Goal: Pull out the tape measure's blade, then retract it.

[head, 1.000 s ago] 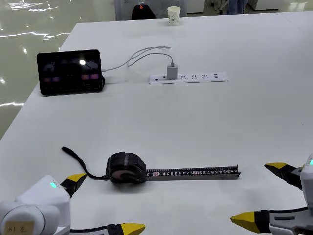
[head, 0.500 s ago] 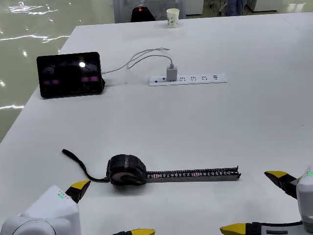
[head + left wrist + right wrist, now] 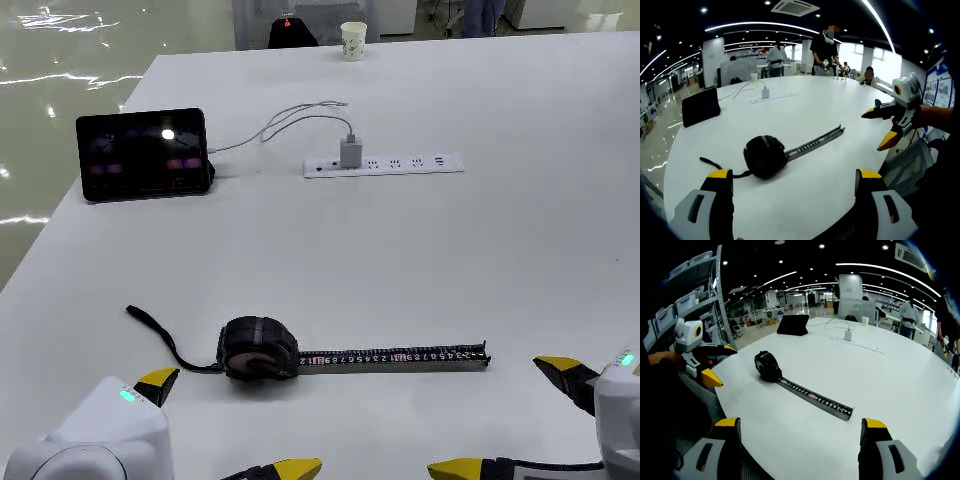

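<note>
The tape measure (image 3: pixel 258 348) sits on the white table (image 3: pixel 400 250) near the front edge. Its blade (image 3: pixel 395 356) is already pulled out and lies flat toward the right, and its black strap (image 3: pixel 155 330) trails off to the left. Judging from this, the pulling part looks done and the retracting is what remains, and here several things could go wrong. If the lock is released while nothing holds the blade, the spring may pull it in very fast, so the end hook (image 3: pixel 485 351) could whip sideways or strike the case hard. The table looks smooth, so the case may slide or turn if a jaw pushes it from only one side. A hard jaw tip may also slip off the small lock button instead of pressing it. If a jaw pinches the thin blade at an angle, the blade may bend or kink. The left gripper (image 3: pixel 228 424) is just in front of the case with its jaws spread wide, holding nothing and touching nothing. The right gripper (image 3: pixel 505 416) is near the hook end, a little to the front and right of it, with its jaws also wide apart, empty, and clear of the blade.
</note>
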`<action>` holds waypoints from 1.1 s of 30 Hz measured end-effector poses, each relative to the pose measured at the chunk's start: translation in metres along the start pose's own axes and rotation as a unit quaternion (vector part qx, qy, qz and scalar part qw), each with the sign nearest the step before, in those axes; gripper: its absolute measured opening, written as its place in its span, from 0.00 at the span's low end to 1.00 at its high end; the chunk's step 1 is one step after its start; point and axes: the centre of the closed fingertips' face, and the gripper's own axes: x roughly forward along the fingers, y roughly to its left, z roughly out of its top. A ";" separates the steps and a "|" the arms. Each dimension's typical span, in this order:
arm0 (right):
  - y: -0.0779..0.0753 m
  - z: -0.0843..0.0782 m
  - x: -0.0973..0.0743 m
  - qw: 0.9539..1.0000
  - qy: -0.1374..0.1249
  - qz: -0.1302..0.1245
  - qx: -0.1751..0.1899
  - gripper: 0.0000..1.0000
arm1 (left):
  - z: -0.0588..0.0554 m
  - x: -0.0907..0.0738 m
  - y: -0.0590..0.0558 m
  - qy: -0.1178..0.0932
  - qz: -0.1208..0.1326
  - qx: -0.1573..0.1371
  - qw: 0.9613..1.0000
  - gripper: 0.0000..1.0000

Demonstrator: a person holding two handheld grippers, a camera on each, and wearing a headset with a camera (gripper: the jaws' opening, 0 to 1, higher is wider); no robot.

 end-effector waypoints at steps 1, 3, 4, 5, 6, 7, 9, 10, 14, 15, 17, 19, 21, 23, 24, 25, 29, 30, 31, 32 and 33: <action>0.001 0.000 0.000 1.000 0.001 -0.001 -0.001 0.99 | 0.000 0.000 0.000 -0.001 0.001 0.000 1.000 0.99; 0.002 0.000 -0.001 1.000 0.002 -0.006 0.000 0.99 | -0.001 0.001 0.001 0.002 0.008 0.002 1.000 0.99; 0.002 0.001 -0.001 1.000 0.000 -0.006 0.004 0.99 | -0.001 0.001 0.000 0.005 0.010 0.004 1.000 0.99; 0.003 0.002 -0.002 1.000 0.000 -0.008 0.005 0.99 | -0.001 0.001 0.000 0.006 0.009 0.004 1.000 0.99; 0.003 0.003 -0.002 1.000 0.000 -0.010 0.006 0.99 | 0.000 0.001 0.000 0.006 0.011 0.004 1.000 0.99; 0.005 0.004 -0.003 1.000 -0.002 -0.010 0.006 0.99 | 0.000 0.000 -0.001 0.008 0.014 0.003 1.000 0.99; 0.006 0.006 -0.003 1.000 -0.004 -0.009 0.011 0.99 | 0.001 0.000 -0.001 0.006 0.017 0.003 1.000 0.99; 0.007 0.007 -0.004 1.000 -0.005 -0.010 0.013 0.99 | 0.001 0.000 0.000 0.006 0.021 0.002 1.000 0.99; 0.009 0.009 -0.004 1.000 -0.005 -0.017 0.013 0.99 | 0.001 -0.001 -0.003 0.010 0.024 0.001 1.000 0.99; 0.009 0.009 -0.004 1.000 -0.005 -0.017 0.013 0.99 | 0.001 -0.001 -0.004 0.010 0.025 0.003 1.000 0.99; 0.010 0.010 -0.005 1.000 -0.006 -0.017 0.018 0.99 | 0.001 -0.001 -0.005 0.011 0.025 0.005 1.000 0.99; 0.010 0.011 -0.005 1.000 -0.007 -0.020 0.019 0.99 | 0.003 -0.001 -0.005 0.009 0.026 0.004 1.000 0.99; 0.011 0.011 -0.006 1.000 -0.006 -0.020 0.023 0.99 | 0.004 -0.001 -0.005 0.009 0.029 0.003 1.000 0.99; 0.011 0.011 -0.006 0.999 -0.006 -0.021 0.025 0.99 | 0.004 -0.001 -0.005 0.010 0.029 0.001 1.000 0.99; 0.011 0.011 -0.006 0.999 -0.007 -0.021 0.024 0.99 | 0.004 -0.001 -0.005 0.010 0.030 0.000 0.999 0.99; 0.011 0.011 -0.006 0.999 -0.006 -0.022 0.024 0.99 | 0.004 -0.001 -0.005 0.010 0.030 0.000 0.999 0.99; 0.011 0.012 -0.008 0.999 -0.006 -0.023 0.023 0.99 | 0.006 -0.002 -0.004 0.008 0.034 -0.003 0.999 0.99; 0.011 0.013 -0.008 0.999 -0.007 -0.023 0.024 0.99 | 0.007 -0.003 -0.003 0.007 0.035 -0.005 0.999 0.99; 0.011 0.013 -0.008 0.999 -0.007 -0.023 0.023 0.99 | 0.007 -0.003 -0.004 0.007 0.035 -0.005 0.999 0.99; 0.012 0.012 -0.008 0.999 -0.006 -0.022 0.023 0.99 | 0.007 -0.002 -0.004 0.006 0.035 -0.008 0.999 0.99; 0.012 0.012 -0.008 1.000 -0.005 -0.020 0.023 0.99 | 0.007 -0.002 -0.004 0.006 0.034 -0.009 0.999 0.99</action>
